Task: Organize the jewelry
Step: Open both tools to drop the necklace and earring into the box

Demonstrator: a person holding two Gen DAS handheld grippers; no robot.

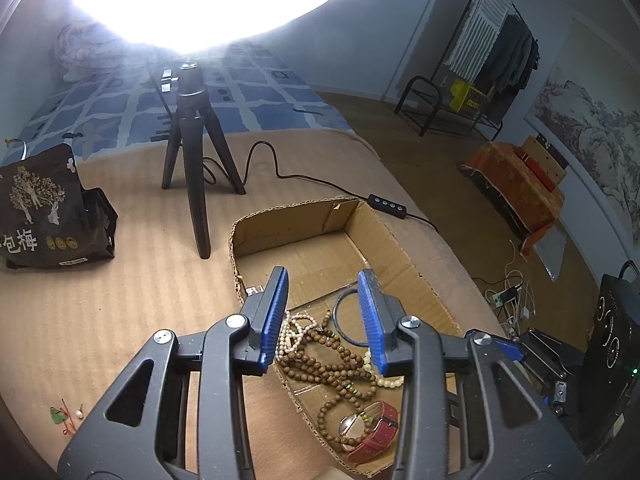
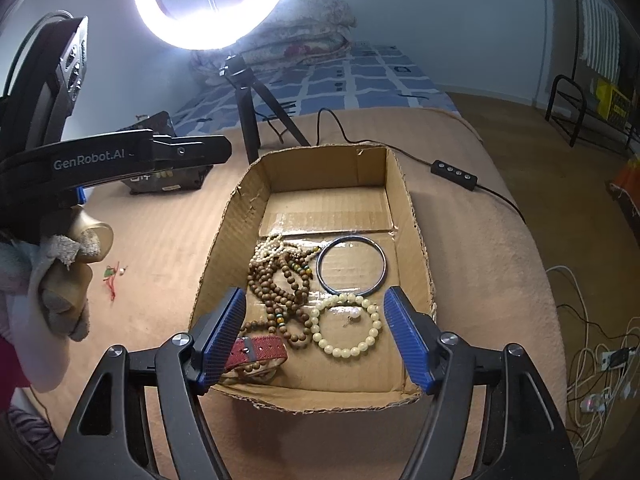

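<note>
While you hold both tools over the shallow brown cardboard box (image 2: 404,208) on the tan ribbed blanket (image 2: 160,240), neither has hold of anything. Your right gripper (image 2: 314,312) has its blue ribbed jaws spread wide with nothing pressed between the pads. Framed between those jaws lies the pale cream beaded bracelet (image 2: 346,326), with a small pearl earring (image 2: 353,313) inside its loop. Just beyond the bracelet sits the thin dark blue bangle (image 2: 352,266). Toward the left jaw lies the heap of brown wooden bead strands (image 2: 280,284), and beyond it a string of small white beads (image 2: 270,246). Right beside the left jaw's tip lies the red leather watch strap (image 2: 260,352), partly hidden behind it.

Your left gripper (image 1: 323,288) has its jaws partly apart, and they grip nothing. Seen between and below them are the same wooden beads, with the watch nearer your wrist. Outside the box, well to the left of the left jaw, small red and green trinkets (image 1: 64,416) lie on the blanket. Beyond both grippers stands the black tripod (image 1: 196,160) of the glaring white ring light (image 2: 216,4).
</note>
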